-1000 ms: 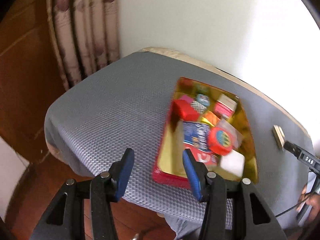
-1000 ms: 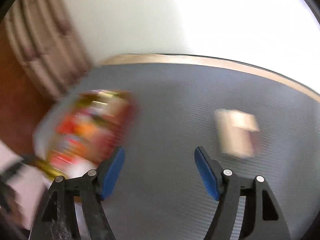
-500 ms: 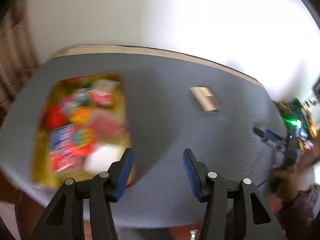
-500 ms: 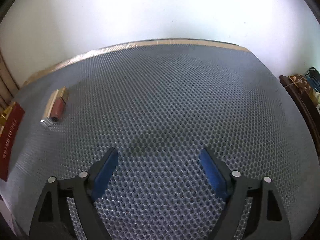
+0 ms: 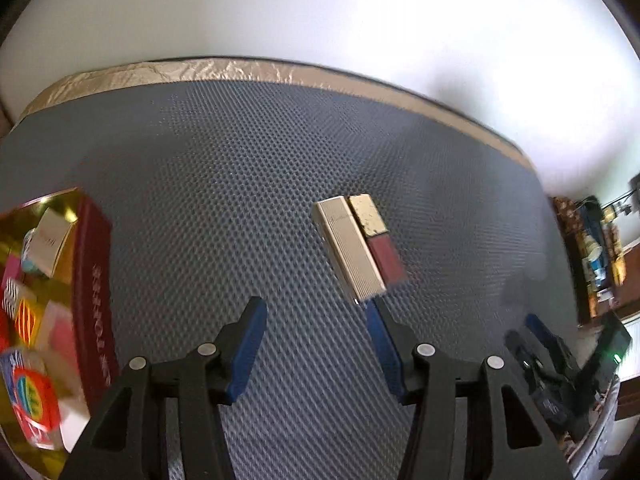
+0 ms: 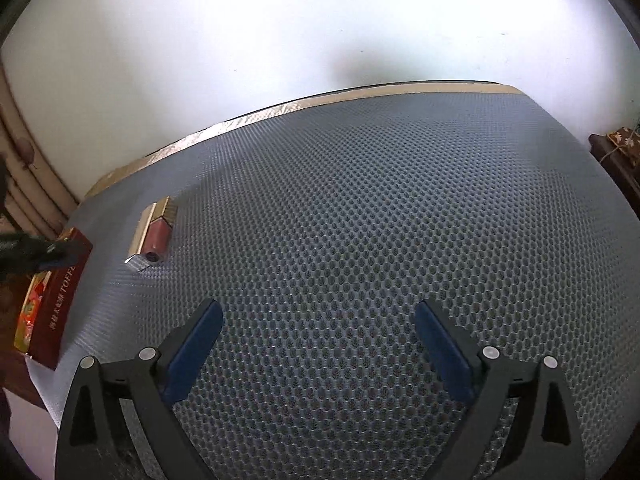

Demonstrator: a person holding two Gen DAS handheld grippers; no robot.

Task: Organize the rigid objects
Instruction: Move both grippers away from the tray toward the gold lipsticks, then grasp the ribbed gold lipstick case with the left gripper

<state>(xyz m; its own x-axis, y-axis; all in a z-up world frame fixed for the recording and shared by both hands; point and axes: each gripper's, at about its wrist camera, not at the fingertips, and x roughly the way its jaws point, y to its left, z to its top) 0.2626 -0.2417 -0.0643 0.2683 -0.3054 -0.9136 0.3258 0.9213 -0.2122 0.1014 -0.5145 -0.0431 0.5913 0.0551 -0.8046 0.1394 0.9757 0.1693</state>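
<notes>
Where a grey honeycomb mat [image 6: 360, 208] covers the table before a white wall [image 6: 280, 40], a red tin [image 5: 94, 292] at the left edge holds small packets [image 5: 32, 396]. Two slim boxes [image 5: 356, 248] lie side by side mid-mat. Left gripper [image 5: 316, 344] released, empty; right gripper [image 6: 318, 344] just opened wide, empty.

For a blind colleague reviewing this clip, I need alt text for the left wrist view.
The left gripper, jaws open and empty, points down at a grey mesh mat, just short of a cream box lying against a gold-capped lipstick tube. A red tin of small colourful items sits at the left edge.
</notes>
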